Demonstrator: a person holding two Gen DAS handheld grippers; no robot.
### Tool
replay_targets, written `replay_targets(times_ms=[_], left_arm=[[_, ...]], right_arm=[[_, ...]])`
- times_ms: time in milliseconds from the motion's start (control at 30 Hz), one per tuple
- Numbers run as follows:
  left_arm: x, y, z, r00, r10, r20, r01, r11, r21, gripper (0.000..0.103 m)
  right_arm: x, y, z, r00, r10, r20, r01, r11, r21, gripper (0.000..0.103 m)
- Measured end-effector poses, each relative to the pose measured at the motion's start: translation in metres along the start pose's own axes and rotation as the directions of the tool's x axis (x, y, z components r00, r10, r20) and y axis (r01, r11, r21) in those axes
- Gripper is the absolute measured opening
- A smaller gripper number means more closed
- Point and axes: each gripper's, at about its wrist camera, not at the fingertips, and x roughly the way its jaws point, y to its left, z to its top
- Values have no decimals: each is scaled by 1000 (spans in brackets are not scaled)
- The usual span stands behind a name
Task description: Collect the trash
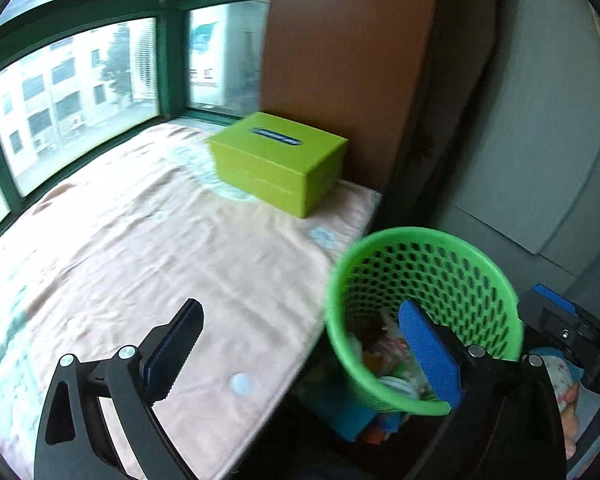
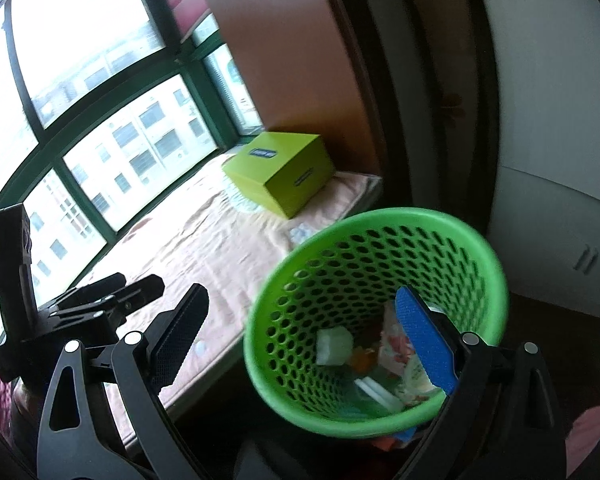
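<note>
A: Where is the green basket?

B: Beside the edge of the pink blanket. The left gripper has its fingers wide apart, holding nothing.

A: What can the other camera see?

B: Deeper into the basket. A white crumpled bit and colourful wrappers lie at the bottom. The right gripper is spread apart too, empty.

A: And the yellow-green box?

B: On the blanket's far corner, well apart from the basket
</note>
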Motion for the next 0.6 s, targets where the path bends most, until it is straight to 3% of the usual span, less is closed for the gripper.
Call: replay_targets(times_ms=[367, 600], left_arm=[[-25, 61, -12, 987, 157, 19, -154, 981, -118, 95], [-47, 93, -19, 965, 260, 30, -252, 954, -163, 95]], right_arm=[[22, 53, 3, 996, 84, -39, -87, 992, -89, 93], [36, 84, 3, 992, 113, -50, -119, 982, -148, 93]])
